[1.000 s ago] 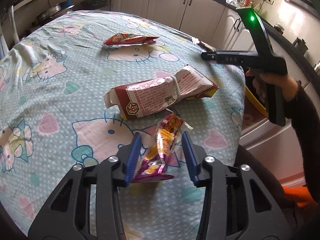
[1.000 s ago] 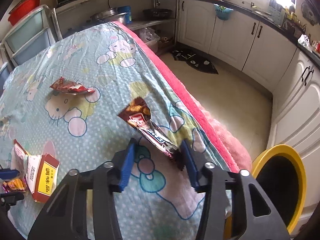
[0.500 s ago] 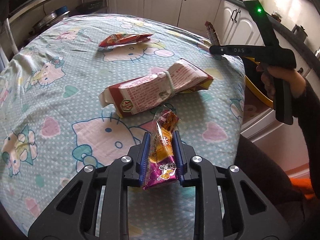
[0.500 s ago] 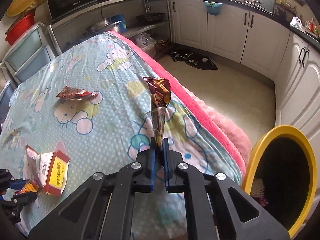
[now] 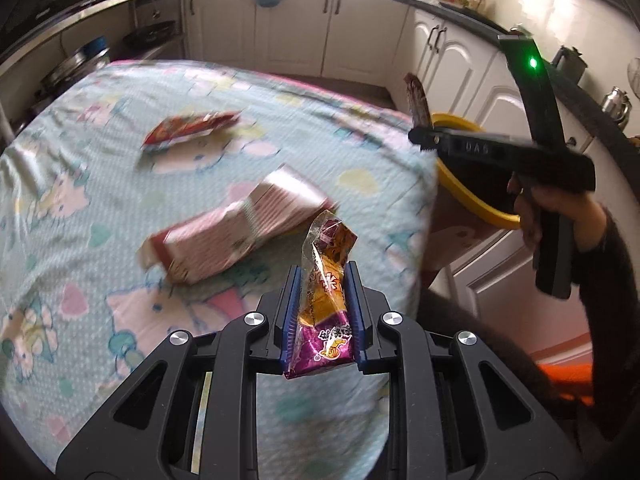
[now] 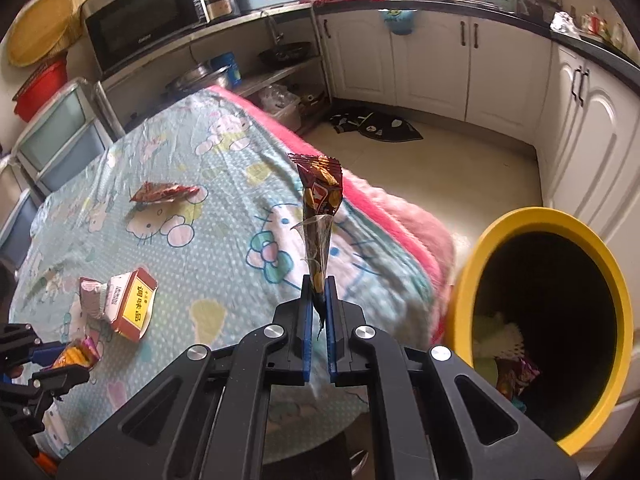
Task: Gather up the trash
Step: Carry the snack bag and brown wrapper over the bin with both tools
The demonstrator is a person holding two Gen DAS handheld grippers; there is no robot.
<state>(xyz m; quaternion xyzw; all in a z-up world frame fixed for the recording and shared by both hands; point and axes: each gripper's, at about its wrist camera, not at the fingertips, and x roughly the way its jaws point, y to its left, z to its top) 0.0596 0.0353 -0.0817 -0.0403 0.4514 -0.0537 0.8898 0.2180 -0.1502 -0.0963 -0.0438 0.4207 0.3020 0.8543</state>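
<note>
My left gripper point(image 5: 322, 276) is shut on a purple and orange snack wrapper point(image 5: 325, 300), lifted off the cartoon-print tablecloth point(image 5: 80, 200). In the right wrist view my right gripper point(image 6: 319, 286) is shut on a long dark brown wrapper point(image 6: 320, 204) that stands upright above the table's edge. That same gripper point(image 5: 420, 132) also shows in the left wrist view, held by a hand point(image 5: 536, 208) over the yellow bin point(image 5: 472, 200). The yellow bin point(image 6: 500, 232) stands on the floor right of the table, with trash inside. A crushed red and white carton point(image 5: 240, 224) and a red wrapper point(image 5: 188, 130) lie on the cloth.
White cabinets point(image 6: 432, 64) line the far wall and right side. A microwave point(image 6: 144, 16) and storage drawers point(image 6: 60, 132) stand beyond the table. A dark mat point(image 6: 372, 124) lies on the tiled floor. The cloth's pink edge point(image 6: 380, 208) hangs beside the bin.
Both grippers closed on their wrappers and lifted them off the cloth. The right gripper carried its brown wrapper toward the yellow bin; the left rose and shifted right with the purple wrapper.
</note>
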